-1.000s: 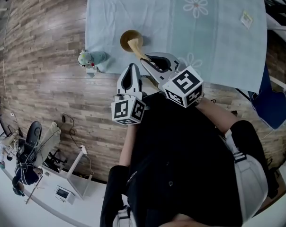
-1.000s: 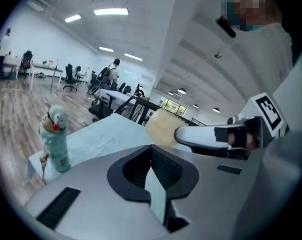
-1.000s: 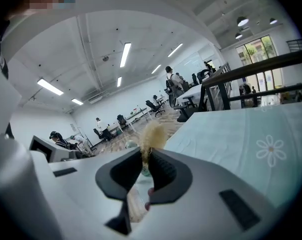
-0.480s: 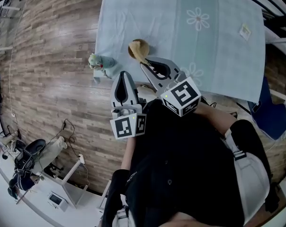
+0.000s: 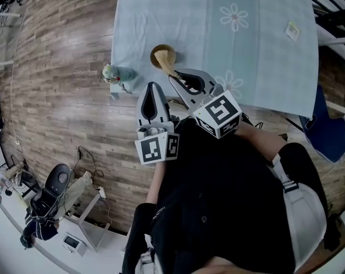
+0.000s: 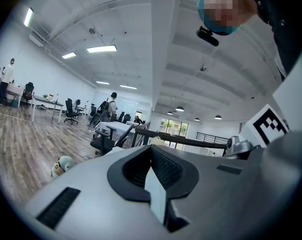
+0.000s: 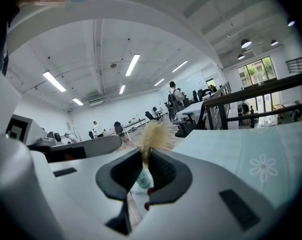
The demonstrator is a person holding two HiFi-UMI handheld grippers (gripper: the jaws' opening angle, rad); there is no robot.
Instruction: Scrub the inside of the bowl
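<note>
Right, both tools are up in front of the person now. The right hand-held gripper (image 5: 175,77) has its jaws clamped on the thin handle of the brush (image 5: 163,56), and there's the brush reaching out over the counter (image 5: 264,50) with its pale blue, flower-printed cloth. From the right gripper view the tan bristles (image 7: 152,136) fan out just past the right hand-held gripper's (image 7: 145,156) jaw tips, up in the air, with the cloth (image 7: 241,149) spreading away to the right.

From above, that brush end shows as a round tan shape over the cloth near the counter's left edge. Whether a bowl sits under it, I can't tell from here.

The left hand-held gripper (image 5: 153,87) sits just beside the right one, at the counter's near edge. Its jaws are pressed together with nothing between them; the left gripper view (image 6: 151,151) shows them meeting flush. A little pale green toy figure (image 5: 116,75) stands at the counter's near-left corner, just left of that gripper, and it peeks over the gripper body in the left gripper view too (image 6: 61,166). Wood floor (image 5: 58,67) lies all around.
</note>
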